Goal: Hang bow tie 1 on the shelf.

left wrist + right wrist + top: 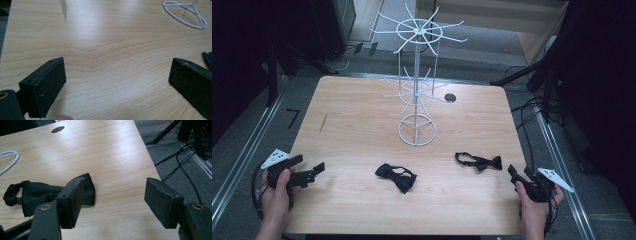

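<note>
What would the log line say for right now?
left gripper: open, empty | right gripper: open, empty | two bow ties on table | rack: bare

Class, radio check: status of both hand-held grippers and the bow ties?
Left hand-held gripper open, empty. Right hand-held gripper open beside right bow tie. Middle bow tie untouched. White rack unobstructed.

This looks like a lab or test room set up for recording, not a home. A plain wooden table point(362, 115) stands on a grey floor point(242, 130). Metal rails point(242, 155) run along the floor on both sides. Black stands point(532, 75) and loose black cables point(185, 167) sit past the table's edge, out beyond the right gripper point(113, 200). The sides of the room are dark. A white wire display rack point(417, 75) stands on the table.
</note>
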Tool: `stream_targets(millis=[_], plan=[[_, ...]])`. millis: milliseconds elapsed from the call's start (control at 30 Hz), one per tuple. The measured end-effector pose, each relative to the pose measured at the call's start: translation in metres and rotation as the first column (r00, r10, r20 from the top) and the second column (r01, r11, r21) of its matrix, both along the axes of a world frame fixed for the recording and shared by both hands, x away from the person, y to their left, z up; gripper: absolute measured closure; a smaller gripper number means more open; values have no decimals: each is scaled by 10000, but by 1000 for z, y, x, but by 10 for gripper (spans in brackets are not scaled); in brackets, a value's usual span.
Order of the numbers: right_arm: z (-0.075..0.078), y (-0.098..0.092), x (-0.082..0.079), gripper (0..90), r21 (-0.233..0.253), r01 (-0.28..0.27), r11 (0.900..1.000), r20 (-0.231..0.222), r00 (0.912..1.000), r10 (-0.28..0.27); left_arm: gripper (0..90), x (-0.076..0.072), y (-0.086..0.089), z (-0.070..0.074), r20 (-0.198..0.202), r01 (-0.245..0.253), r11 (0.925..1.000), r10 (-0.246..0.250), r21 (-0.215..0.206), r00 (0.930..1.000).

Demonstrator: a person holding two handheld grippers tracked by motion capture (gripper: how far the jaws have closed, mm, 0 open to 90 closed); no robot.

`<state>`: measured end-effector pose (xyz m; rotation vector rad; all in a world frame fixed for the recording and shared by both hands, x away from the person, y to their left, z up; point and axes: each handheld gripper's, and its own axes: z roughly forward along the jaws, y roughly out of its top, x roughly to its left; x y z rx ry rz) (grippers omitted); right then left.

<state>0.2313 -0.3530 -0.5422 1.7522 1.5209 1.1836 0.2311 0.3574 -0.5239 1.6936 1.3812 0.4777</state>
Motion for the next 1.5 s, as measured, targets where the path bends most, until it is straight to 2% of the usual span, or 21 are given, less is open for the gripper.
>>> stream_targets(millis=[233,300,333,467,567,867,933,1033,1133,1167,1200,1267,1400,1500], plan=[[4,8,2,366,-167,-382,9991,307,9988,387,16,0,-1,0,13,-11,10000,11,31,10000],[7,13,2,375,-230,-594,9980,418,9973,603,16,0,-1,0,10,11,10000,-11,45,10000],[8,18,2,380,-411,-818,9958,532,9951,840,16,0,-1,0,7,4,10000,-4,32,10000],[11,29,3,397,-622,-1102,9920,691,9910,1144,16,1,-1,0,-5,2,10000,-2,26,10000],[12,34,3,397,-599,-1228,9906,765,9889,1272,16,1,-1,0,-8,3,10000,-3,28,10000],[15,55,4,400,-814,-1995,9765,726,9760,2054,16,1,-1,0,-14,13,10000,-13,37,10000],[15,62,3,402,-706,-2233,9722,656,9715,2279,16,1,-1,0,-13,17,10000,-17,49,10000],[15,67,4,403,-742,-2353,9691,635,9687,2400,16,1,-1,0,-35,38,10000,-38,65,10000],[17,78,4,409,-806,-2633,9613,601,9614,2683,16,1,-1,0,-34,39,10000,-39,61,10000],[17,78,4,409,-806,-2633,9613,601,9614,2683,16,1,-1,0,-34,39,10000,-39,61,10000],[17,83,4,412,-839,-2777,9570,592,9573,2830,16,1,-1,0,-40,41,10000,-41,60,10000],[17,85,4,420,-868,-2822,9554,581,9560,2877,16,1,-1,0,-25,33,10000,-33,52,10000],[19,94,3,447,-562,-3048,9507,592,9496,3080,16,1,-1,0,-23,30,10000,-30,45,10000],[20,97,2,451,-558,-3088,9495,606,9482,3119,16,1,-1,0,-19,27,10000,-27,46,10000]])
